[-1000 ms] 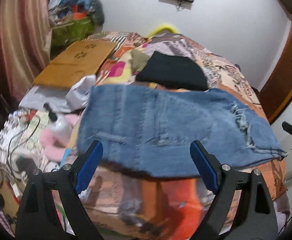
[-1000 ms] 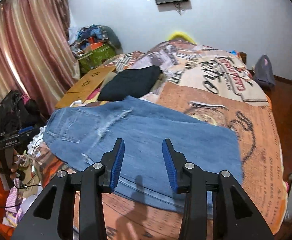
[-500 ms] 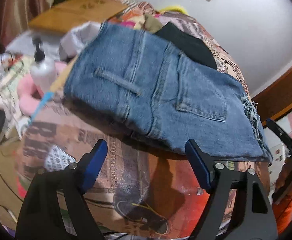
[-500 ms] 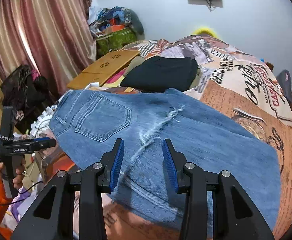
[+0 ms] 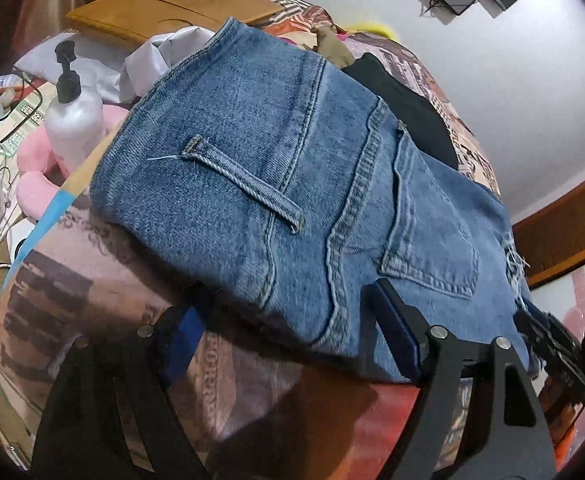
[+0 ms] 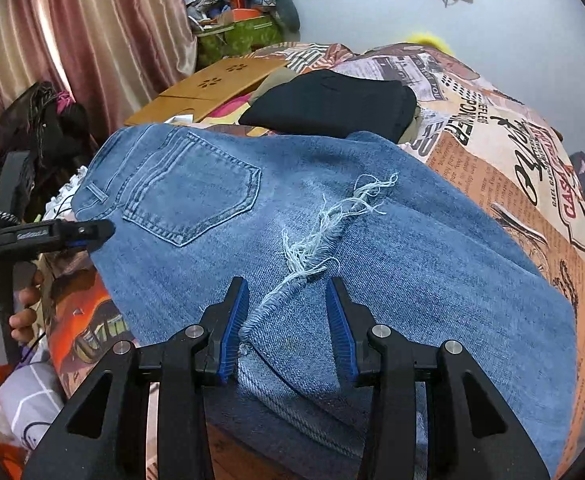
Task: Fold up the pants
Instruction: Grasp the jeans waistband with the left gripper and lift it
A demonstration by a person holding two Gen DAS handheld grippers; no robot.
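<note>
Blue jeans (image 5: pixel 276 184) lie folded on the patterned bedspread (image 6: pixel 504 152), waistband and back pocket toward the left. My left gripper (image 5: pixel 288 336) is open wide at the near edge of the waist end; the denim's edge lies across the gap and no pad presses on it. In the right wrist view the left gripper (image 6: pixel 52 232) hovers by the pocket corner, held by a hand. My right gripper (image 6: pixel 288 320) is open over the jeans (image 6: pixel 372 240). The frayed hem (image 6: pixel 316 240) runs into the gap between its blue pads (image 6: pixel 236 320), untouched.
A folded black garment (image 6: pixel 332 104) lies behind the jeans. A wooden lap table (image 5: pixel 180 4), a white pump bottle (image 5: pixel 72 116), a pink plush (image 5: pixel 36 184) and cables crowd the bed's left side. Curtains (image 6: pixel 72 40) hang at the left.
Both grippers have dropped lower and closer to the jeans, and both views have rolled. The left jaws have narrowed slightly. The right jaws now straddle the frayed hem.
</note>
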